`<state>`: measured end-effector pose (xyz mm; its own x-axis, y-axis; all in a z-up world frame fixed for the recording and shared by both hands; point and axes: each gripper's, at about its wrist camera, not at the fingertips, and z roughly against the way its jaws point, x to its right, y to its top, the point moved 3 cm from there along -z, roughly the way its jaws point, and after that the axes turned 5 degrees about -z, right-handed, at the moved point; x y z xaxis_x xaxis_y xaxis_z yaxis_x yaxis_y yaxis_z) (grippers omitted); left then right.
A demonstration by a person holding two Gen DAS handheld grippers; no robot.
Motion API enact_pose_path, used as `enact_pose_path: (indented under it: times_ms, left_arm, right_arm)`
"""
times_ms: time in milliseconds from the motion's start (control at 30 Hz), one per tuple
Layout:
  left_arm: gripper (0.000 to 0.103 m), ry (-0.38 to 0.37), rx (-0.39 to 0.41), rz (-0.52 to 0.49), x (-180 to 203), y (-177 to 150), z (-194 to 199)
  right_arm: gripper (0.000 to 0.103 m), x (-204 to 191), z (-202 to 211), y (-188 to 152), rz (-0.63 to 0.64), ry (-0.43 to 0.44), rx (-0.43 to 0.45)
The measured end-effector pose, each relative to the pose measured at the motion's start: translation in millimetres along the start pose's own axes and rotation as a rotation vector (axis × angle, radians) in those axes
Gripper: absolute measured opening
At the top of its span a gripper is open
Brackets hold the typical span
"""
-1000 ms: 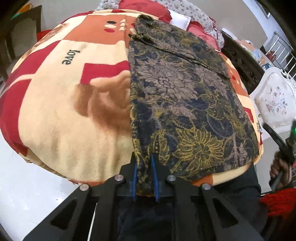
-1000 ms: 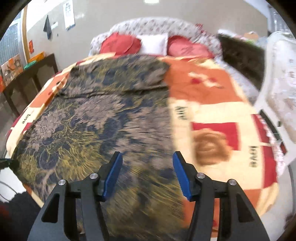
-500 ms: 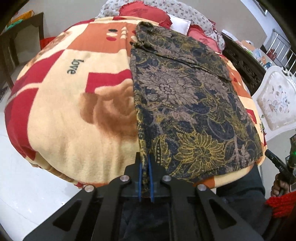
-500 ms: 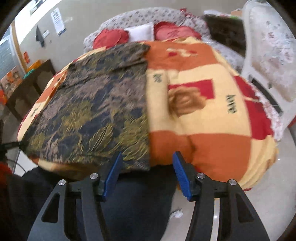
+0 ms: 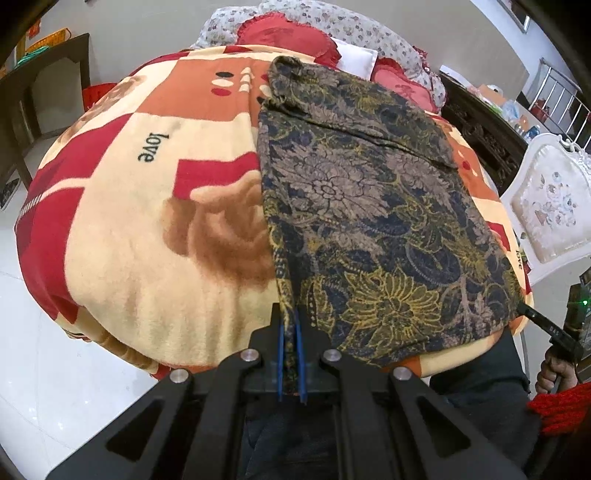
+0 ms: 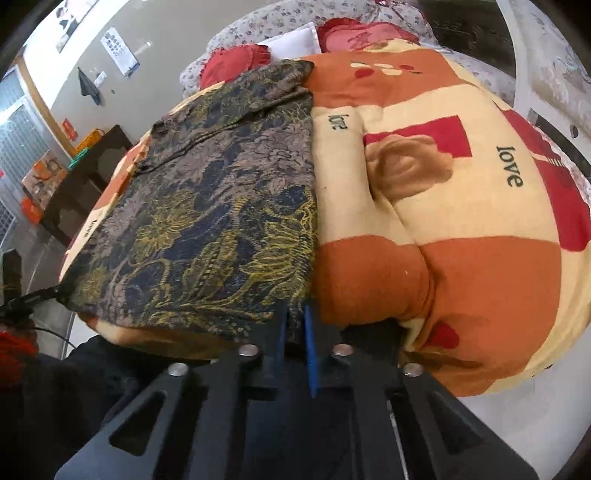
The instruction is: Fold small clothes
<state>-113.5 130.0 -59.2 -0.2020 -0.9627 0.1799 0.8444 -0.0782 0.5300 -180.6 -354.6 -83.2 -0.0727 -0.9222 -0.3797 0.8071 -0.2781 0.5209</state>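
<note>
Since a second ago the right claw (image 6: 295,328) has come down from over the middle of the garment to the near edge of the bed, and its jaws, wide then, are closing on the cloth's near right corner, fabric between the blue pads. Left claw (image 5: 290,332): narrowed a little more, now pinched on the near left corner of the same cloth.

Garment (image 5: 369,221): thin, dark, printed with yellow and grey-brown flowers; lies flat in a long rectangle down the bed, near hem at the bed's edge, a fold line crossing its far end.

Surface: bed with a plush fleece blanket (image 5: 147,221), blocks of cream, red and orange, brown rose motif, the word "love" printed on it. Blanket bulges softly and is creased beside the garment in the right wrist view.

Room: red frilled cushions (image 5: 288,33) and a white pillow (image 5: 354,59) at the head; floral-print headboard; dark wood side furniture (image 5: 480,125); white upholstered chair (image 5: 550,206); pale glossy floor (image 5: 37,369); beige wall (image 6: 155,33) with papers pinned.
</note>
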Motion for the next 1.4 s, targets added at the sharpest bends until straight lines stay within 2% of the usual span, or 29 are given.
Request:
enact_pose_path:
  times_ms: [167,267,467,700,900,967,1067,1233,1400]
  left_arm:
    - [0.004,-0.054,0.013,0.031,-4,7,15]
    - [0.004,-0.078,0.038,0.022,-5,12,34]
    - [0.004,-0.106,0.154,0.028,-11,27,94]
    - [0.004,-0.162,0.271,0.047,-3,19,157]
    - [0.004,-0.209,0.388,0.071,8,33,196]
    - [0.004,-0.194,0.424,0.036,14,44,197]
    - [0.005,-0.159,0.459,0.011,11,69,174]
    - [0.005,-0.087,0.470,0.013,0,131,109]
    - [0.005,-0.038,0.468,-0.006,-7,208,35]
  right_arm:
    - [0.004,-11,28,6,0.000,0.055,0.060]
    - [0.004,-28,52,12,0.053,0.103,0.083]
    - [0.004,-60,108,33,0.181,0.157,0.166]
    - [0.004,-64,171,43,0.199,0.177,0.275]
    - [0.004,-72,213,55,0.240,0.211,0.356]
    - [0.004,-71,216,66,0.243,0.218,0.387]
    - [0.004,-66,201,87,0.233,0.216,0.414]
    - [0.004,-54,141,137,0.180,0.179,0.432]
    - [0.004,-49,64,202,0.163,0.077,0.430]
